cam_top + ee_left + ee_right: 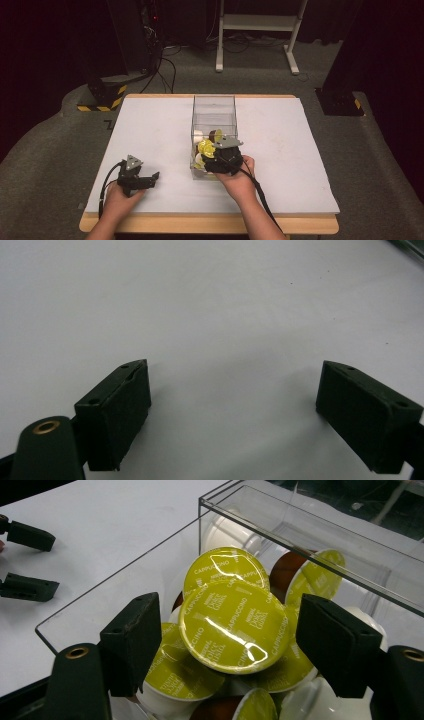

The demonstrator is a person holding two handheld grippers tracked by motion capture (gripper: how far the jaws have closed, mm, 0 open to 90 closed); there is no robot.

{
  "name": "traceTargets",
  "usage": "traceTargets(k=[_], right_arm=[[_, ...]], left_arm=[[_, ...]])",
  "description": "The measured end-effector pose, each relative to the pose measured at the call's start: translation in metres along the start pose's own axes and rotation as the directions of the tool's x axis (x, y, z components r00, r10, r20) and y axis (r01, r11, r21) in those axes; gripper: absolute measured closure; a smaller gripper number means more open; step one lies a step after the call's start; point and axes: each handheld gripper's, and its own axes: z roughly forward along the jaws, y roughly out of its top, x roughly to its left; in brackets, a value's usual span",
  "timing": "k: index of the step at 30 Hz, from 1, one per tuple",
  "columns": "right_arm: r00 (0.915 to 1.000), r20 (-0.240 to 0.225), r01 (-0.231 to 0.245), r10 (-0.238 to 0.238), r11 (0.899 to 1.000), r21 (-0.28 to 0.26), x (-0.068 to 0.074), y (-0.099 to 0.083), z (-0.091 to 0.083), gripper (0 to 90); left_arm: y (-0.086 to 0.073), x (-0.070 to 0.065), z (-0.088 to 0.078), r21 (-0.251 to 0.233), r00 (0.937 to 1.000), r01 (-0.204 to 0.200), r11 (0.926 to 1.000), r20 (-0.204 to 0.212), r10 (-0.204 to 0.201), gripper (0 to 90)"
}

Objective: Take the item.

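A clear plastic box (214, 98) stands mid-table holding several coffee capsules (205, 149). My right gripper (214, 151) hovers over the box's near end, open. In the right gripper view its jaws flank a capsule with a yellow-green "cappuccino" lid (232, 627), with a small gap on each side. Behind it lie another green-lidded capsule (225, 567), a brown one (287, 567) and a white one (230, 532). My left gripper (151, 180) rests low at the table's front left, open over bare white surface (225, 315). The right gripper view also shows that left gripper (30, 562).
The white table top (280, 150) has a wooden front edge (210, 224). Beyond the far edge on the floor stand a white frame's legs (292, 60), black equipment with cables (150, 45) and a yellow-black striped base (100, 97).
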Motion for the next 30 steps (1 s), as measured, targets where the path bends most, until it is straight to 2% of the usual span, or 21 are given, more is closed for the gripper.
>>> traceTargets(k=[5, 20, 30], right_arm=[[0.9999, 0.004, 0.011, -0.011, 1.0, 0.019, 0.001, 0.001, 0.0015, 31.0], [0.9995, 0.027, 0.016, -0.017, 0.999, 0.049, 0.0009, 0.0001, 0.0047, 34.9], [0.9996, 0.025, 0.014, -0.016, 0.999, 0.051, -0.0004, 0.0, 0.0055, 37.7]], left_arm=[[0.0, -0.0003, 0.0002, -0.003, 1.0, 0.004, 1.0, 0.0, -0.004, 14.5], [0.0, -0.0003, 0.0002, -0.003, 1.0, 0.004, 1.0, 0.0, -0.004, 14.4], [0.0, -0.0001, 0.0001, -0.002, 1.0, 0.002, 1.0, 0.0, -0.002, 14.4]])
